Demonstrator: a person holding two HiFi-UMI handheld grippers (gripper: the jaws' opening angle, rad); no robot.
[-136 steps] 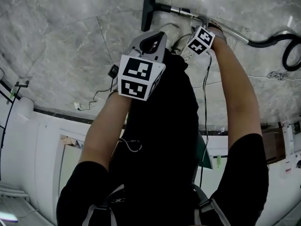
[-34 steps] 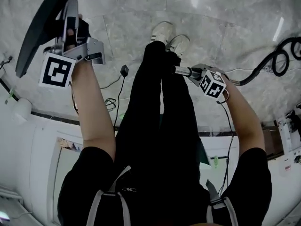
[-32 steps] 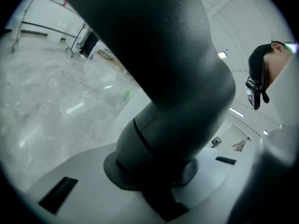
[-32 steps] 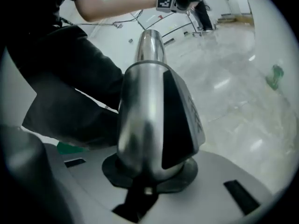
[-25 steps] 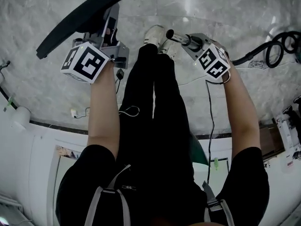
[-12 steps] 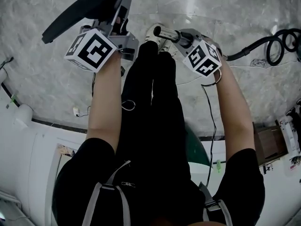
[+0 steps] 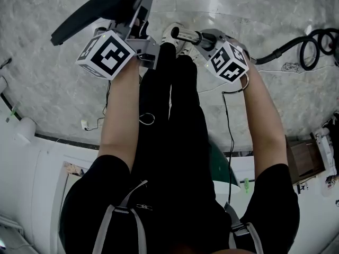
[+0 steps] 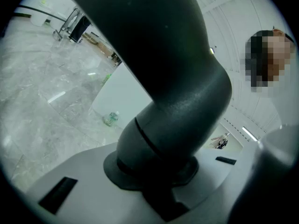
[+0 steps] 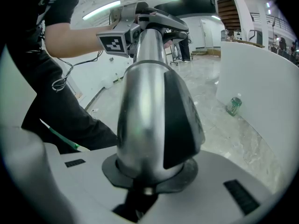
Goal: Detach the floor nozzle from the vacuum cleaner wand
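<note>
The pulling-apart looks done: the floor nozzle [image 7: 100, 9] and the wand [image 7: 192, 36] are two separate pieces, each held up off the floor [image 7: 265, 105] in front of the standing person. The left hand-held gripper [image 7: 139, 19] is clamped on the nozzle's thick black neck [image 8: 177, 92], which fills the space between its jaws. The right hand-held gripper [image 7: 205, 38] is closed around the silver wand [image 9: 149, 106] near its end. I see the bare round mouth of the wand with nothing plugged into it, just beside the left hand-held gripper but not joined to the nozzle (from the right gripper view the two overlap, so the gap is judged from above). What seems left is only to set the parts down or apart. The nozzle's long flat bar slants from lower left to upper right across the head view, with its neck coming back toward the person. The wand lies roughly crosswise, its open end pointing left at the nozzle, and the black hose [image 7: 288, 45] trails off to the right.
</note>
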